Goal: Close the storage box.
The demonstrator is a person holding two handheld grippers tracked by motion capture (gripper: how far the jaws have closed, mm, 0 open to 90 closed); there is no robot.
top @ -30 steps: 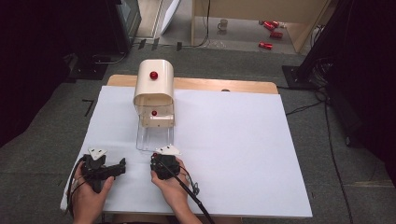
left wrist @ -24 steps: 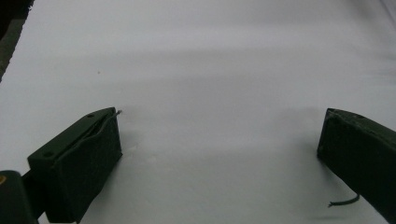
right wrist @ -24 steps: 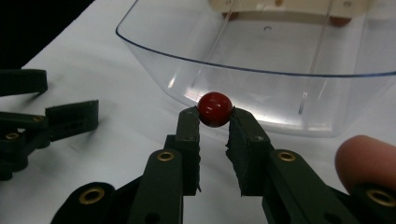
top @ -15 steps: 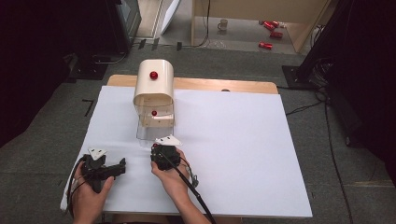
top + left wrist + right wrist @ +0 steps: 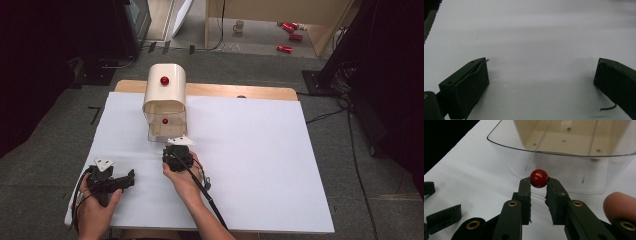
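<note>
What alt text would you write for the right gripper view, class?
The right hand-held gripper pinches a red knob on the front of a clear plastic drawer, which stands on a white table cover. A fingertip shows at lower right.

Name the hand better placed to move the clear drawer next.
Right. The right gripper is shut on the drawer's red knob; the left gripper hangs open above bare white table.

No readable text or labels, seemingly, anywhere.
</note>
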